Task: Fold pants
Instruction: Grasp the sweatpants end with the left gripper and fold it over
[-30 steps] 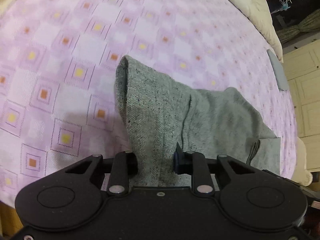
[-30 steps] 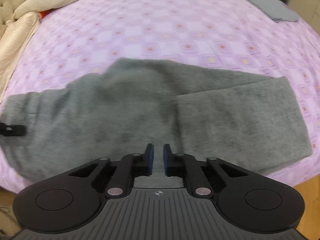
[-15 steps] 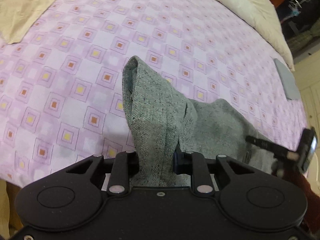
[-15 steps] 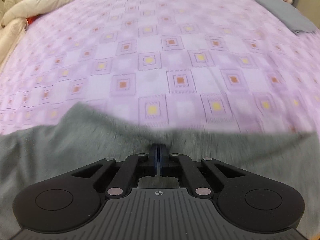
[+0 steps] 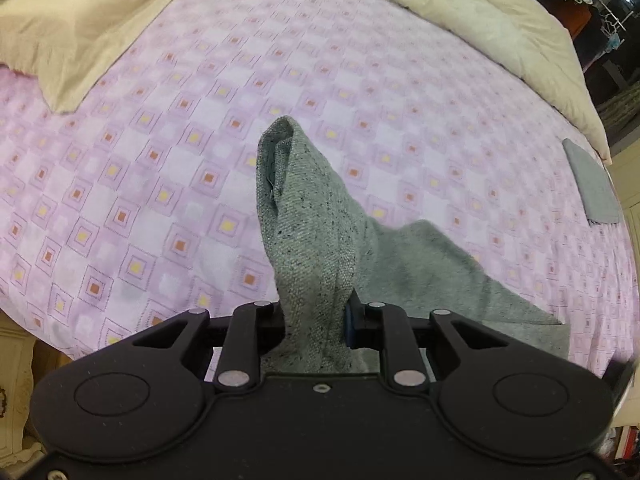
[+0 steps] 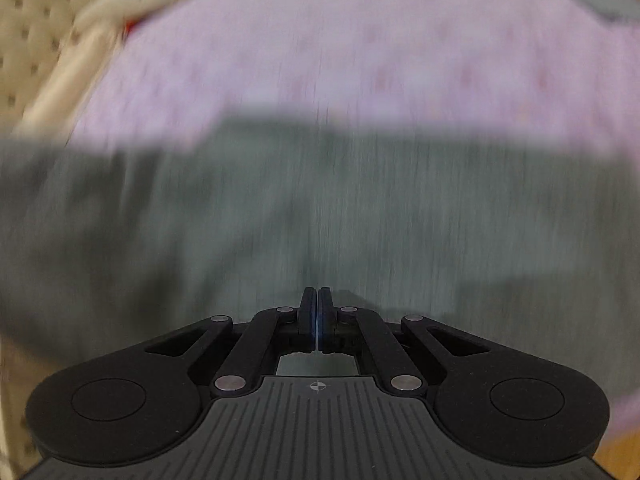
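Gripper on the left, the left gripper (image 5: 316, 322), is clamped on a bunched end of the grey pants (image 5: 320, 240), and that end stands up as a thick ridge of cloth out of the jaws. From the grip the fabric trails down to the right and lies on the pink patterned bed (image 5: 160, 140), with a beige duvet (image 5: 460, 8) heaped along the far side and a small folded grey cloth (image 5: 592, 184) well apart near the right edge.

Further right, the right gripper (image 6: 319, 304) has its jaws pressed together over the pants (image 6: 280, 220). That view is badly smeared, so I cannot tell whether any cloth is pinched between the tips; they look empty.

The step in hand looks like carrying the lifted end over to lay one half on the other. To do it well, I would keep the left grip firm on all the gathered layers, lift just enough that the trailing fabric clears the bed without dragging the rest out of line, and use the right gripper to pin the flat part at the fold line. The lifted edge should land square on the edge beneath.
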Motion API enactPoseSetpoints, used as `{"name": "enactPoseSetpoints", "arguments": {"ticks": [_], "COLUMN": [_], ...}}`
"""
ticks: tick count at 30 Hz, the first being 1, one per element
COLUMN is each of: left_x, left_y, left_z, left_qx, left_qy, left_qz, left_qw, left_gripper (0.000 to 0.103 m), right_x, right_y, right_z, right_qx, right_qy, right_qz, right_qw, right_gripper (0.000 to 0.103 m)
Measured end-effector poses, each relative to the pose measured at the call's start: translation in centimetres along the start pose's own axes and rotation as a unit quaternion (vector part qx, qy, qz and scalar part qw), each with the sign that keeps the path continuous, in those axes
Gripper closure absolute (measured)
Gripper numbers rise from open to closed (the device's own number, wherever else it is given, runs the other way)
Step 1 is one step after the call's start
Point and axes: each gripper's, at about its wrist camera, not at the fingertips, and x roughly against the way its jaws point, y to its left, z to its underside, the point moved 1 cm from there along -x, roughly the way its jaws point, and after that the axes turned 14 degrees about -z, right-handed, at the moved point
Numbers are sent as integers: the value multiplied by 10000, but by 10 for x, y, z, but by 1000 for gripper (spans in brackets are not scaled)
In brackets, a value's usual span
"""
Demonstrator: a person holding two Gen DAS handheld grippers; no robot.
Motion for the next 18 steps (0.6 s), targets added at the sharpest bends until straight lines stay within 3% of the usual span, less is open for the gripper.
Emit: {"name": "enactPoseSetpoints", "arguments": {"ticks": [2, 5, 11, 18], "left_x": [11, 29, 66, 65], "left_y": [-13, -36, -100, -203], "left_z": [1, 3, 14, 45], "left_qx": [-67, -244, -951, -1685], "left_qy": [-82, -172, -448, -503], "left_qz": [-19, -84, -391, -179], "left_qw": [9999, 9995, 9937, 9842], "left_gripper": [75, 75, 75, 75], "right_x": [-10, -7, 38, 85], "right_y": [-2, 10, 1, -55], "right_z": [22, 34, 19, 10], "right_qx": [27, 343, 335, 31], "right_qy": [404, 498, -137, -596], "right_qz": [-98, -279, -655, -374], "right_qw": [9991, 9978, 9972, 9975], "right_gripper": [102, 102, 102, 102]}}
